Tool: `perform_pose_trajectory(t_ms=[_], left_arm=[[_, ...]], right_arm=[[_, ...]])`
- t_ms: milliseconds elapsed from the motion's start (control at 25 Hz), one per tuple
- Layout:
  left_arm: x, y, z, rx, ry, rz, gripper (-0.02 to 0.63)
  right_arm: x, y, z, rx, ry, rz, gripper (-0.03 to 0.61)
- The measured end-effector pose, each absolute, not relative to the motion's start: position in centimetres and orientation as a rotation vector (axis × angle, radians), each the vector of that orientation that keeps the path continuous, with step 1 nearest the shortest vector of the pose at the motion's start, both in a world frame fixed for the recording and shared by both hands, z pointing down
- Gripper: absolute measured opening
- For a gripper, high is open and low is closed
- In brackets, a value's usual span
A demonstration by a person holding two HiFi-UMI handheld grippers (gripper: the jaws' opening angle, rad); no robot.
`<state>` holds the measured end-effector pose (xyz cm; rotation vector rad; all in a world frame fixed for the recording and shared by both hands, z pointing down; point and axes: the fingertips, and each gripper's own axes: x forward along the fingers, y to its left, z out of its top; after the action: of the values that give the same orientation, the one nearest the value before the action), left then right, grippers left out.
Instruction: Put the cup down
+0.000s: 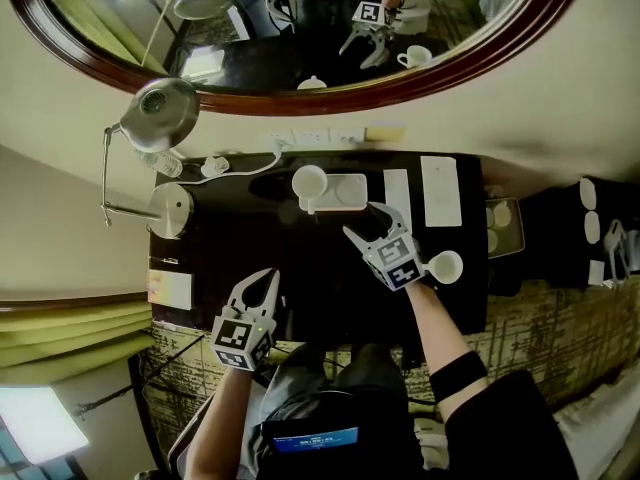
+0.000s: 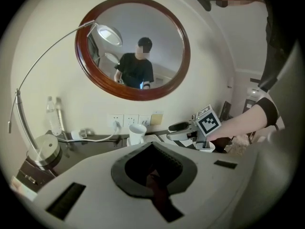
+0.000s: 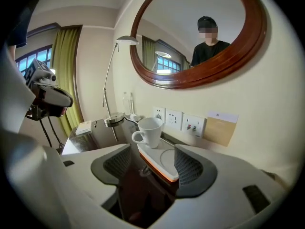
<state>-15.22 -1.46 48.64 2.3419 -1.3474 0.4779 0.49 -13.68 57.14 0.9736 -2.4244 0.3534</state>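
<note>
Standing upright on the tray (image 1: pixel 348 192) at the back of the worktop (image 1: pixel 250 233), the cup (image 1: pixel 309 182) was judged light, slippery and breakable, best taken by its rim, with the right hand-held gripper (image 1: pixel 362 220) held open, empty.

Head view looks steeply down; both gripper views face the shared mirror (image 2: pixel 133 46).

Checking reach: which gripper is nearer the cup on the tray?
Right. The right gripper is just short of the cup; the left gripper is back at the desk's near edge.
</note>
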Motion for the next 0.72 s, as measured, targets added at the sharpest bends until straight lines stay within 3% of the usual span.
perform_pose_trajectory(t_ms=[160,360,720], left_arm=[[-14.7,-3.0,49.7,2.337,-1.356,0.474,0.0],[-14.2,-4.4,50.6,2.318,-1.345,0.491,0.0],[-14.8,-5.0,52.9,2.279,-1.361,0.457,0.0]], right_arm=[[-0.6,-16.3,58.6,0.935,-2.436,0.376,0.385],[-2.6,-19.3,59.7,0.851,-2.441,0.32,0.428],[-5.8,-21.1,62.5,0.666,-2.488,0.268,0.43]])
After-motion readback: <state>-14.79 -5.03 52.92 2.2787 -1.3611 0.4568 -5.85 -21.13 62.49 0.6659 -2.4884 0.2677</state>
